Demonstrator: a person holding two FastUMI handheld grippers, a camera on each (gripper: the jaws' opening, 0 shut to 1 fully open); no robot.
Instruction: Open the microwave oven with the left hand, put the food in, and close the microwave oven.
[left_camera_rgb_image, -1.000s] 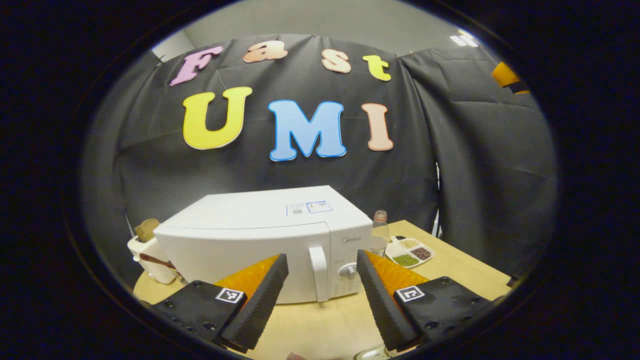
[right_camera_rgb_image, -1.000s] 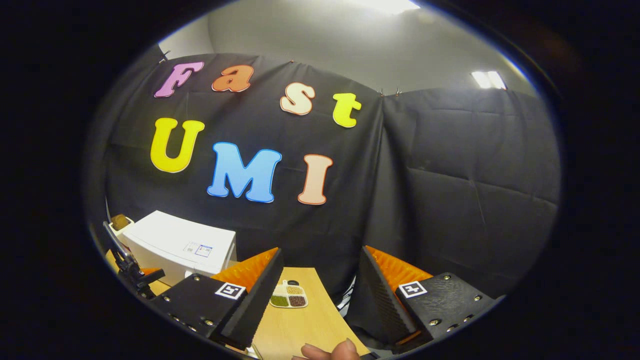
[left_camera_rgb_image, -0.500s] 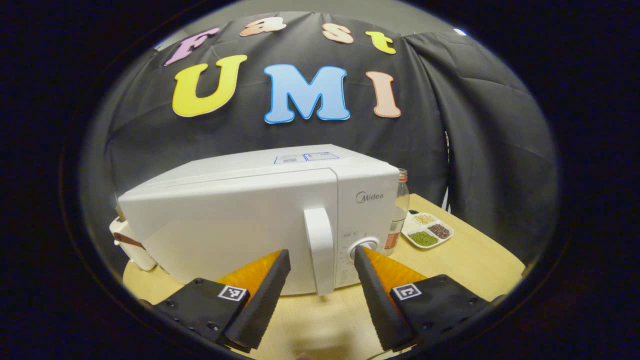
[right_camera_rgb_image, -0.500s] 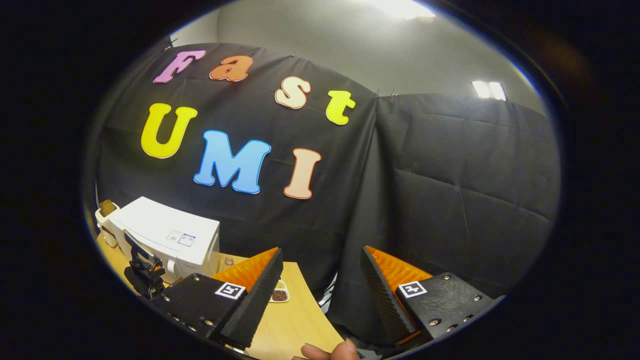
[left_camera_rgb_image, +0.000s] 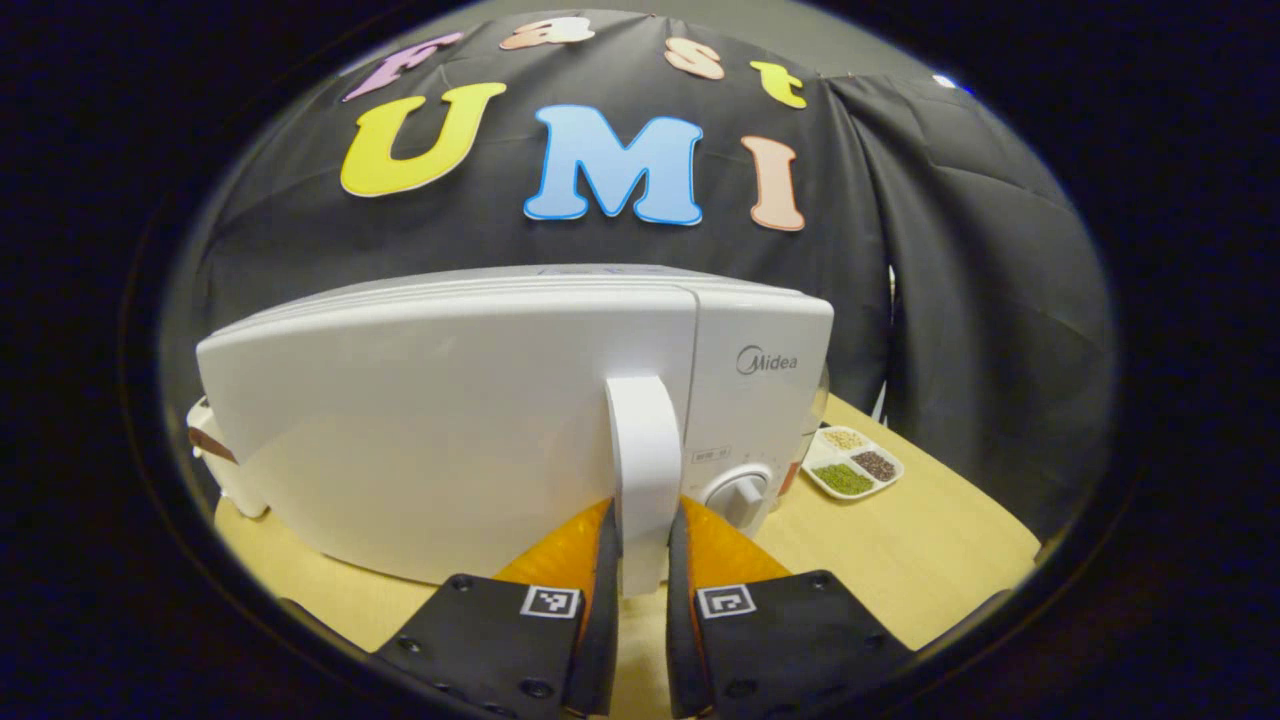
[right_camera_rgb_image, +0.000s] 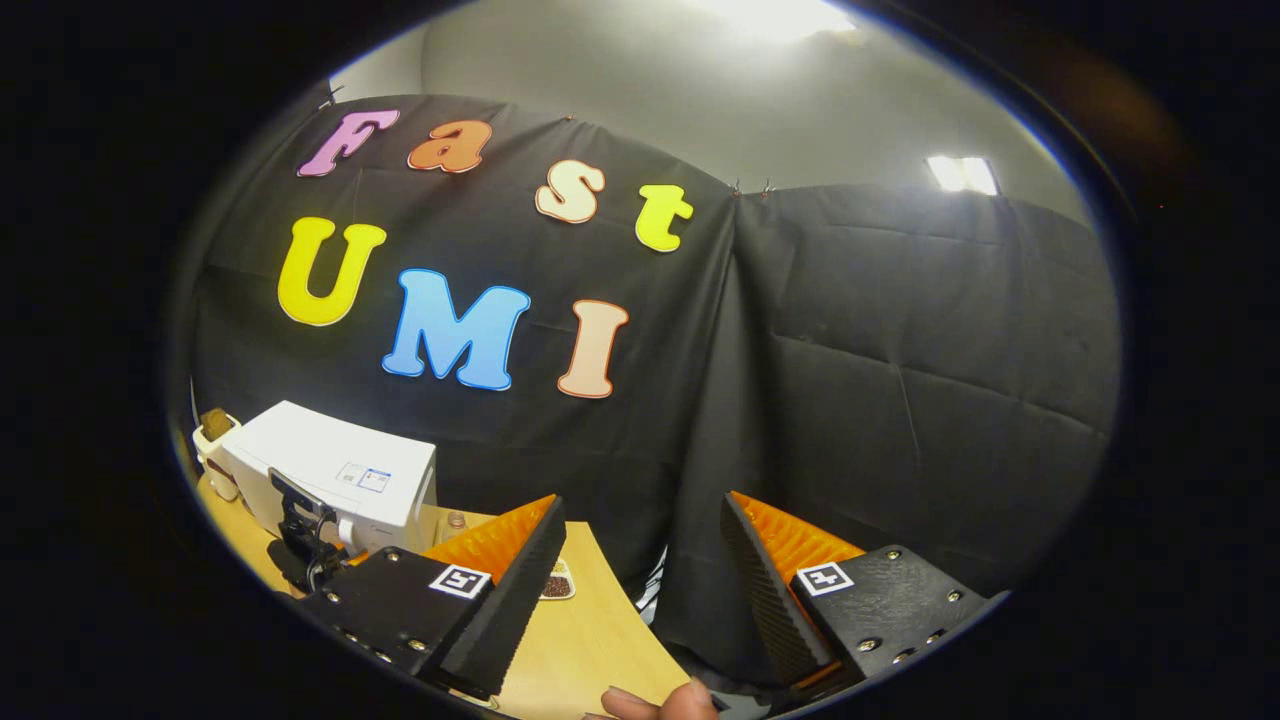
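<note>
The white microwave (left_camera_rgb_image: 470, 420) stands on the wooden table (left_camera_rgb_image: 930, 540) with its door closed against the body. My left gripper (left_camera_rgb_image: 640, 570) is shut on the door's vertical white handle (left_camera_rgb_image: 643, 450), one finger pressing each side of its lower end. In the right gripper view the microwave (right_camera_rgb_image: 335, 475) sits far off at the lower left, with the left gripper (right_camera_rgb_image: 305, 545) in front of it. My right gripper (right_camera_rgb_image: 640, 585) hangs open over the table's right edge, nothing between its fingers. A white divided dish (left_camera_rgb_image: 852, 465) of grains lies right of the microwave.
A white container (left_camera_rgb_image: 205, 455) with something brown in it stands left of the microwave. A small bottle (right_camera_rgb_image: 455, 522) stands by the microwave's right side. The control dial (left_camera_rgb_image: 738, 490) sits just right of the handle. A fingertip (right_camera_rgb_image: 660, 705) shows below the right gripper.
My left gripper moved in to the microwave and went from open to shut on the door handle. The right gripper stayed open, its view shifting only slightly.
</note>
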